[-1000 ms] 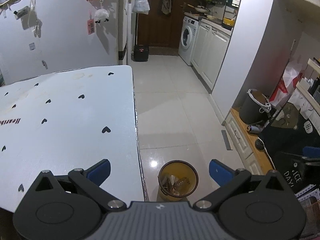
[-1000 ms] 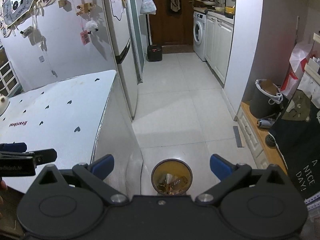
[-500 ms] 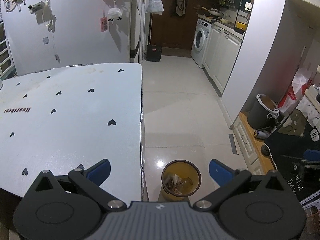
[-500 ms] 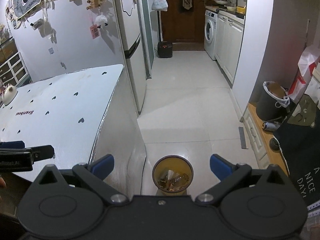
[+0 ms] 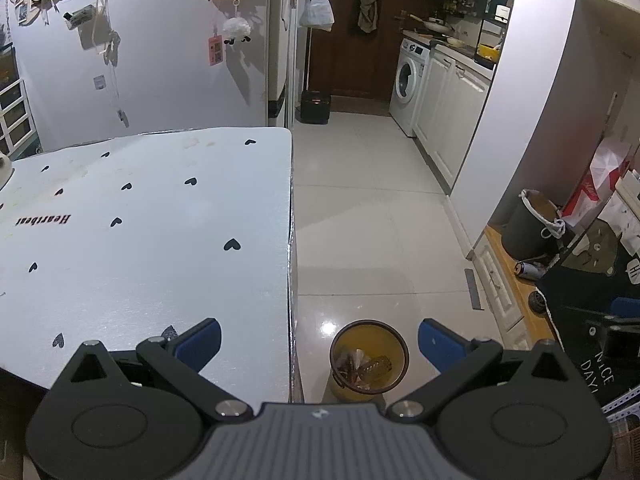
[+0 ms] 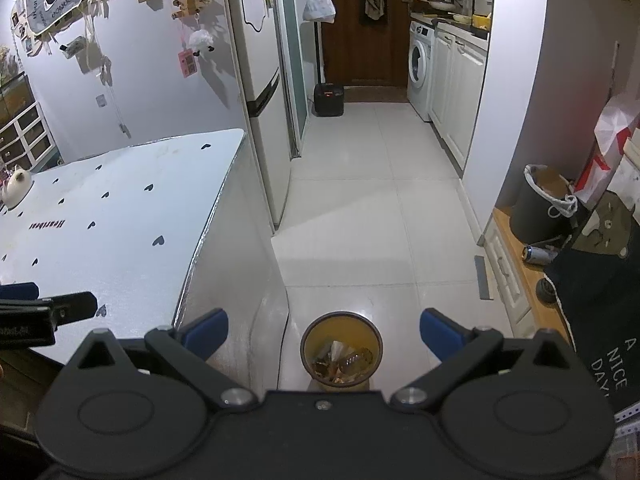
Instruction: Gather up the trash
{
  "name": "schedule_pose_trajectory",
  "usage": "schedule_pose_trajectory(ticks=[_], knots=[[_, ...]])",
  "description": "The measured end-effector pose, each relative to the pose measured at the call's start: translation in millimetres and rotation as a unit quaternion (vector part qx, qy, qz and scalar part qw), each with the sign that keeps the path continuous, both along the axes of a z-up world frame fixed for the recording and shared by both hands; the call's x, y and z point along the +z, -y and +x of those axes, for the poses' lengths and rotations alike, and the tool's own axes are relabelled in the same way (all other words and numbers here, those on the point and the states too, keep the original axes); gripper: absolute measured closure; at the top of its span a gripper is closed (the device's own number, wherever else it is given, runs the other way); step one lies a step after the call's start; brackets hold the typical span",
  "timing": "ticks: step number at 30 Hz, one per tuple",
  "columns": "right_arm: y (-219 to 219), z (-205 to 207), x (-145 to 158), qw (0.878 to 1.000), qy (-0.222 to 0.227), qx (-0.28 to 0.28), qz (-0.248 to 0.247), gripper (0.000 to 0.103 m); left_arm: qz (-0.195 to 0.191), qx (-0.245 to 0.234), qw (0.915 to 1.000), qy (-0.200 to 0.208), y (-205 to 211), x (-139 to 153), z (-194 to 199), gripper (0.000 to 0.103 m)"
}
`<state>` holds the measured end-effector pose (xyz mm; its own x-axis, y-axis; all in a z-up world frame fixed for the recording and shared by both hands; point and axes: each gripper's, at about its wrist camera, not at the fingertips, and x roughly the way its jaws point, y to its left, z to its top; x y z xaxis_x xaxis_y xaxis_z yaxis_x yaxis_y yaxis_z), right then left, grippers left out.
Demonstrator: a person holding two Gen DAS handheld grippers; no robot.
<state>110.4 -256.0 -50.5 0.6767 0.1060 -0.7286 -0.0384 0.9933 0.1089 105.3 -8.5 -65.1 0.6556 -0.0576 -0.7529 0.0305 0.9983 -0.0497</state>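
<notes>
- Hovering above the near edge of a white table (image 5: 132, 240) printed with black hearts: left gripper (image 5: 319, 339), blue fingers (image 5: 200, 342) spread wide, nothing between them.
- Seen at far left of the right wrist view: a small white teapot-like object (image 6: 16, 190) on the tabletop.
- Standing on the tiled floor (image 5: 360, 220) just beside the table's corner, framed between both sets of fingers: amber trash bin (image 5: 369, 360), crumpled wrappers (image 6: 340, 362) lying inside.
- Held over that bin in its own view: right gripper (image 6: 324, 334), fingers likewise parted and empty.
- Sitting further right by a wooden ledge: dark bucket (image 6: 538, 204) with a white liner, a can (image 6: 536, 255) lying on its side near its base.
</notes>
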Motion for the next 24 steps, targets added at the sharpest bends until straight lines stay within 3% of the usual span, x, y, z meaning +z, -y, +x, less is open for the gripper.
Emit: schedule_pose_trajectory(ticks=[24], knots=[[3.7,0.3,-0.7,1.000,-0.001,-0.002,0.002,0.000,0.001,-0.003,1.0000,0.000,1.5,-0.4,1.8,0.000]])
